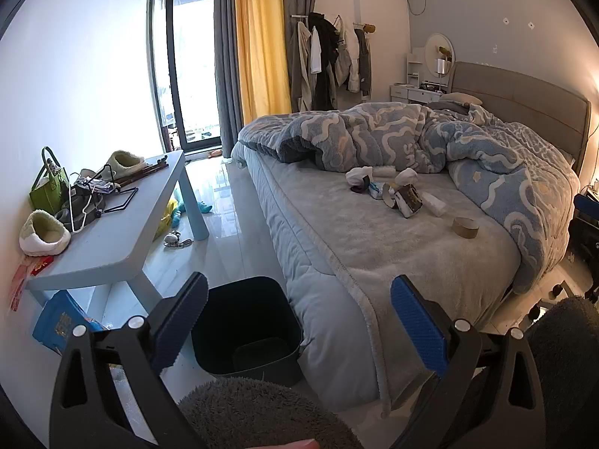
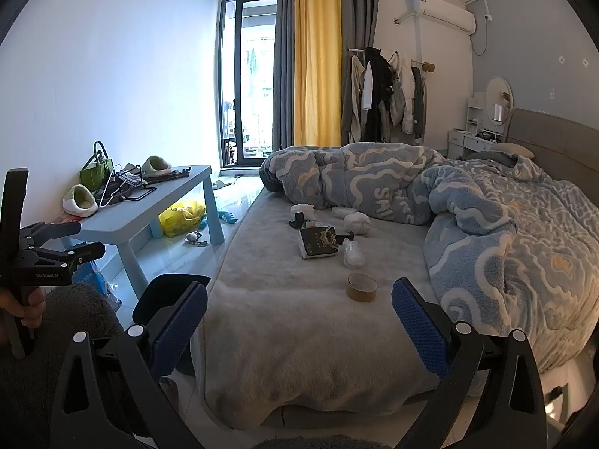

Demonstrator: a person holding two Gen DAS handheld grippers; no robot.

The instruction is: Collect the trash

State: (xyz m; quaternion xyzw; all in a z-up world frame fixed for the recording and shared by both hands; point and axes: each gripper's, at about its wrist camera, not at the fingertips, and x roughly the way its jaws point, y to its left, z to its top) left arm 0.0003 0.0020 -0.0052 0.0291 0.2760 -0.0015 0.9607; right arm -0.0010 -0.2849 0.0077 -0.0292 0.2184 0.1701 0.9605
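Observation:
A black trash bin stands on the floor at the foot corner of the bed, seemingly with nothing in it. On the grey blanket lie a brown tape roll, a dark box, crumpled white tissues and a clear plastic wrapper. My left gripper hangs open above the bin and bed edge, holding nothing. My right gripper is open over the blanket's near end, short of the tape roll. The bin's rim shows behind its left finger.
A light blue low table at the left carries slippers, a green bag and hangers. A yellow plastic bag and small items lie on the floor under it. A rumpled blue quilt covers the bed's right side.

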